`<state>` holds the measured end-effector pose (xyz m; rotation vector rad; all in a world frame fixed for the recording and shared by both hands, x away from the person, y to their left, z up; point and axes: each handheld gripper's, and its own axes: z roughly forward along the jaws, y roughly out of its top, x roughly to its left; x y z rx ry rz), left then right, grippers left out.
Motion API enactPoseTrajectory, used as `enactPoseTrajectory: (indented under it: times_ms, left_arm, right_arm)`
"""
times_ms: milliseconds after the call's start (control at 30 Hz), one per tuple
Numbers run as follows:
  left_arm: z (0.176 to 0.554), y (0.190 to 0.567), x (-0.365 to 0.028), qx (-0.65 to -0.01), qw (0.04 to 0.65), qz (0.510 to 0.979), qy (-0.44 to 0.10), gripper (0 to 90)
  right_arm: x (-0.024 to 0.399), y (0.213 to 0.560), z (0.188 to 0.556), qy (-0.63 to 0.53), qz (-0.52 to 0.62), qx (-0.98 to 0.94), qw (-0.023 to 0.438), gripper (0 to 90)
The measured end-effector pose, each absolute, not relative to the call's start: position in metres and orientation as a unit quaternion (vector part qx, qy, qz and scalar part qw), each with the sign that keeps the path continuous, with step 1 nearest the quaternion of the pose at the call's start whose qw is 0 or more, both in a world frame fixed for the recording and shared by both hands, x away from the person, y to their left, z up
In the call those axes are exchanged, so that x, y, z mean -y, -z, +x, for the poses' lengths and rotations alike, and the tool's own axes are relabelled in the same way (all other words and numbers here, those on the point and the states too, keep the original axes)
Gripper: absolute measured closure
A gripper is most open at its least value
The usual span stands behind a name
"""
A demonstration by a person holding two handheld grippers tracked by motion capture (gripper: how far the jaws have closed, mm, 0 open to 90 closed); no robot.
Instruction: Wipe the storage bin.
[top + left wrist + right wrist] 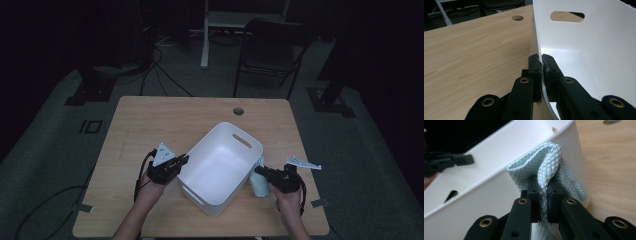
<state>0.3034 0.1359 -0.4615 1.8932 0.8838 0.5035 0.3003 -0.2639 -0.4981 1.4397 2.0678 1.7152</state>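
A white plastic tub (220, 165) with slot handles stands on the wooden table (150, 125), turned at an angle. My left gripper (183, 160) is shut on the tub's left rim (541, 75); the thin white wall runs between its jaws. To the right of the tub, my right gripper (260, 171) is shut on a pale blue quilted cloth (544, 167), which bunches up above the jaws against the tub's outer wall (499, 185). In the high view the cloth (259, 185) hangs down beside the tub's right side.
The table has a round cable hole (238, 110) near its far edge. Beyond the table stand a dark folding chair (270, 50) and a white stand (205, 35). Cables lie on the dark floor at the left.
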Motion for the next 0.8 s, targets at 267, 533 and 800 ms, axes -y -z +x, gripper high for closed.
enactPoseTrajectory:
  times_ms: [267,533,800]
  left_arm:
    - [0.303,0.461,-0.132,-0.359,0.471,0.778,-0.211,86.1]
    - [0.303,0.462,-0.132,-0.365,0.472,0.774,-0.211,85.8]
    - [0.301,0.462,-0.13,-0.372,0.472,0.769,-0.217,85.6]
  right_arm:
    - [0.265,0.514,0.309,-0.543,0.491,-0.68,0.038,83.8]
    - [0.262,0.536,0.319,-0.507,0.51,-0.694,0.045,83.8]
    - [0.261,0.547,0.325,-0.497,0.527,-0.689,0.025,84.2]
